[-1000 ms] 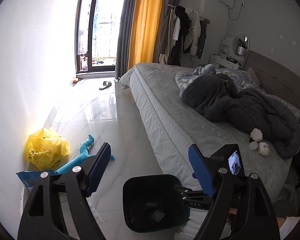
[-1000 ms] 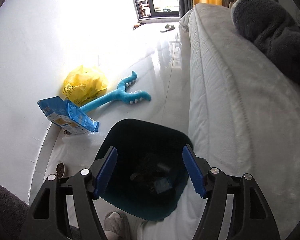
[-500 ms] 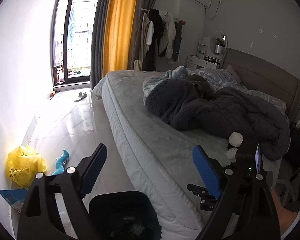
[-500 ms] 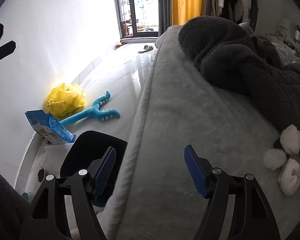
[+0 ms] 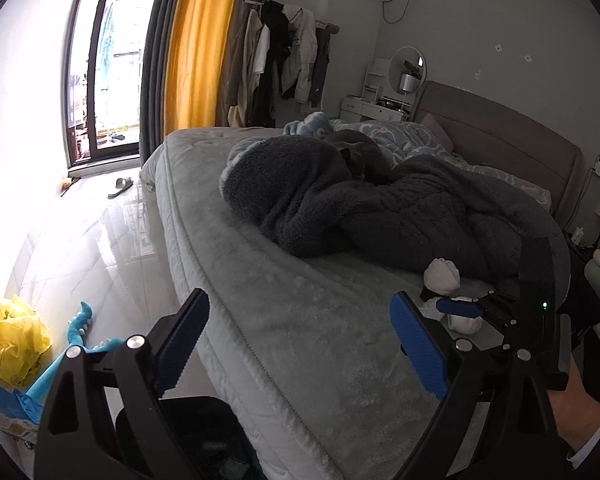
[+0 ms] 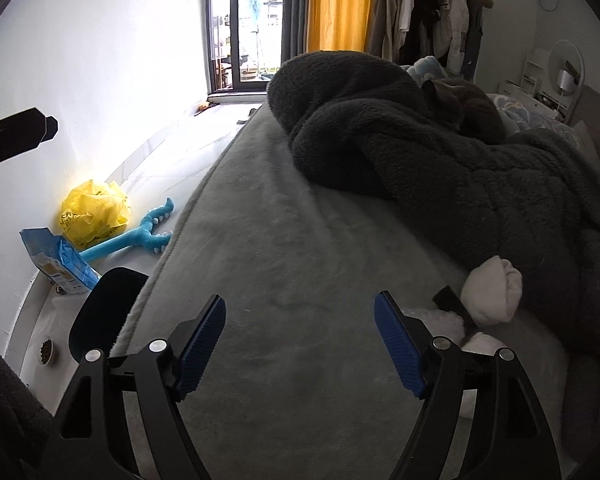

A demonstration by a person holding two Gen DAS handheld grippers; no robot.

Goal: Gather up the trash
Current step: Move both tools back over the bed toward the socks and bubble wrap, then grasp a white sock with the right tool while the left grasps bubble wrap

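Several white crumpled wads (image 6: 494,296) lie on the grey bed (image 6: 280,240) against a dark fleece blanket (image 6: 420,152). My right gripper (image 6: 300,304) hovers over the mattress just left of them, its jaws opening with nothing between them. In the left wrist view the wads (image 5: 442,276) sit ahead to the right, with the right gripper's blue finger (image 5: 458,307) beside them. My left gripper (image 5: 300,308) hangs over the bed's edge, jaws opening and empty. The black trash bin (image 6: 104,312) stands on the floor beside the bed, below the left gripper (image 5: 204,432).
By the white wall lie a yellow plastic bag (image 6: 94,208), a blue snack packet (image 6: 58,264) and a blue plush toy (image 6: 140,236). A small food bowl (image 6: 46,350) sits near the bin. A grey cat (image 6: 464,108) rests on the blanket. A slipper (image 5: 121,186) lies near the window.
Both views have swung from the floor and the bin up over the bed. The white wads are now close to the right gripper. Both pairs of jaws stand wider.
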